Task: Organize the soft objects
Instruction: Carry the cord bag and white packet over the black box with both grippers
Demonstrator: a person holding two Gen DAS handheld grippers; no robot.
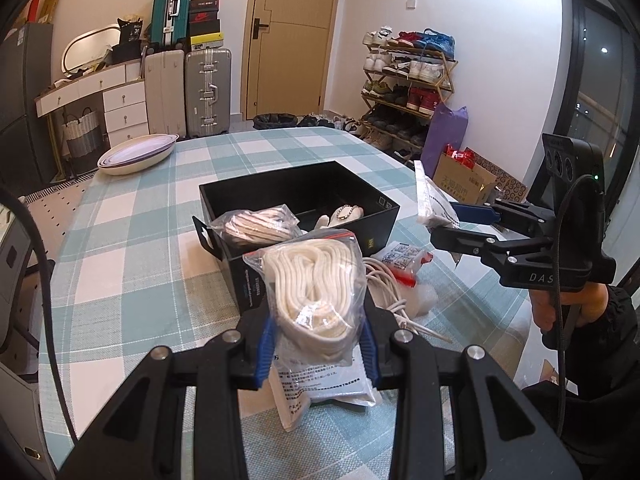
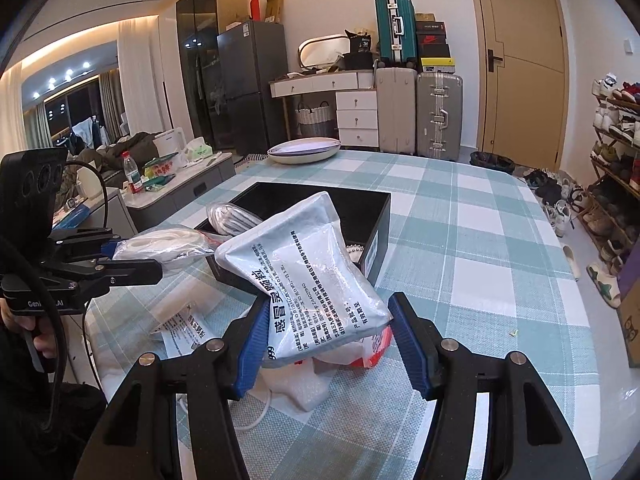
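Note:
My left gripper (image 1: 318, 344) is shut on a clear zip bag of white rope (image 1: 316, 280), held just in front of the black box (image 1: 372, 216). The box holds another bagged rope (image 1: 256, 226) and a white item with a bead chain (image 1: 344, 214). My right gripper (image 2: 328, 340) holds a white medicine pouch (image 2: 308, 276) with Chinese print, above the table by the box's near corner; its jaws look fairly wide, the pouch touching the left pad. In the left wrist view the right gripper (image 1: 460, 226) pinches that pouch (image 1: 430, 200) beside the box.
On the checked tablecloth (image 1: 132, 248) near the box lie a white cable (image 1: 388, 292), a red-topped packet (image 1: 404, 260), bubble wrap (image 2: 304, 388) and leaflets. A stack of oval basins (image 1: 138, 154) sits at the far corner. Suitcases, drawers and a shoe rack stand behind.

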